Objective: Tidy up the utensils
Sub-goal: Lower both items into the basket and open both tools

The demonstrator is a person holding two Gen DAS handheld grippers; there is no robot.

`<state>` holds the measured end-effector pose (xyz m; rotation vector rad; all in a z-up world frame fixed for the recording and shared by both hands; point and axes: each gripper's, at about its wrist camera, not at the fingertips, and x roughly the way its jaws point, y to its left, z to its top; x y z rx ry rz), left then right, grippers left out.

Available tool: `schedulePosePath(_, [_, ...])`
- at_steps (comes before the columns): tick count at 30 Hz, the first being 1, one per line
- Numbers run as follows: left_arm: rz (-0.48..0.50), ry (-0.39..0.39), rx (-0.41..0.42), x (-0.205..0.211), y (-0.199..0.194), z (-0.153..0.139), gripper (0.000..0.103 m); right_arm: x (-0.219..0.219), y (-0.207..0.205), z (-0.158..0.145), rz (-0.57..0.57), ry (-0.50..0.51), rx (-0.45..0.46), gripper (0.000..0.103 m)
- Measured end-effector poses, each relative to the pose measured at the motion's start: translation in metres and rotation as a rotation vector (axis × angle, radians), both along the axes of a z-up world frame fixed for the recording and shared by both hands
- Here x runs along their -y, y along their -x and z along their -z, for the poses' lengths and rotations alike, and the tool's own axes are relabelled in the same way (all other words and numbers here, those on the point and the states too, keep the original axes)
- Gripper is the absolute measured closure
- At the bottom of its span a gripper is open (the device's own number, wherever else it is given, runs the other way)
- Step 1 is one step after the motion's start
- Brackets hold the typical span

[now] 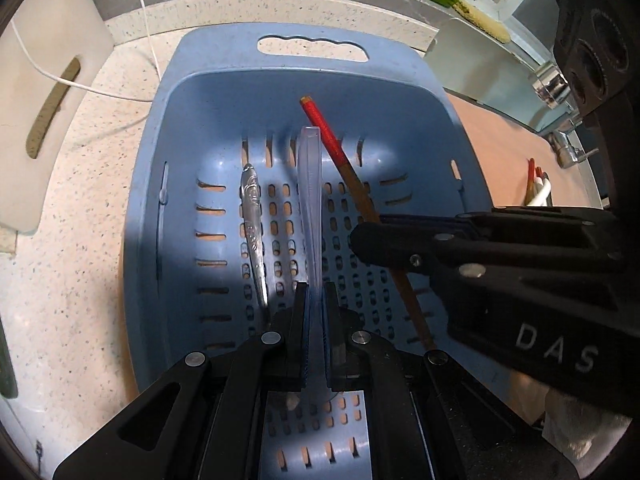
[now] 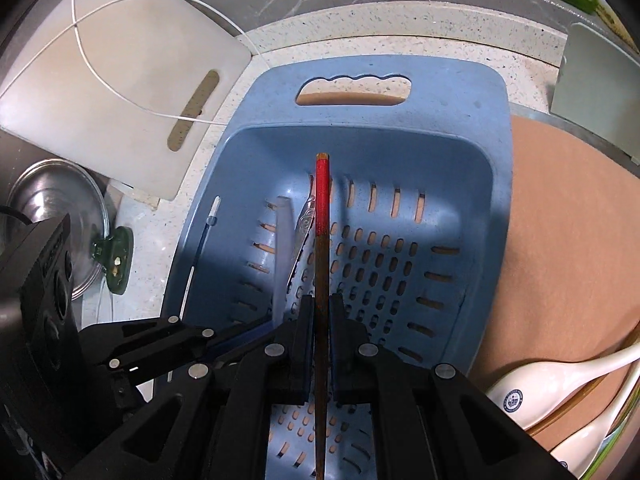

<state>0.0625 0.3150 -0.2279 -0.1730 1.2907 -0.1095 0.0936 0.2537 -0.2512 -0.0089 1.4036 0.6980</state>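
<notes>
Utensils: clear plastic spoon handle (image 1: pixel 310 200), embossed metal spoon handle (image 1: pixel 253 224) and red-topped wooden chopstick (image 2: pixel 321 240), all over the slotted blue plastic basket (image 1: pixel 192 120).
Surface: speckled pale stone counter (image 1: pixel 72 280), grey tiled wall behind; white cutting board (image 2: pixel 120 80) at left, tan mat (image 2: pixel 560 240) at right.
Left gripper (image 1: pixel 314 304): clamped on the clear handle (metal one lies just left, on the basket floor).
Right gripper (image 2: pixel 320 320): clamped on the chopstick, which points at the far basket wall.
Edges: basket right half bare; cream ceramic spoons (image 2: pixel 560 376) outside it.
</notes>
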Motion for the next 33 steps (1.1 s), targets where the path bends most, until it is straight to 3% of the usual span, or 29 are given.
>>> schedulePosePath(15, [-0.037,0.04,-0.001,-0.01,-0.008,0.01,0.098,-0.014,-0.004,0.015,0.038,0.057,-0.017,0.096])
schedulePosePath(28, [-0.02,0.058,0.008,-0.016,-0.003,0.008,0.097,-0.013,-0.009,0.013,0.062,0.038,-0.015,0.095])
schedulePosePath(33, [-0.03,0.048,0.017,-0.018,0.001,0.001,0.097,-0.008,-0.01,0.001,0.055,0.011,0.012,0.087])
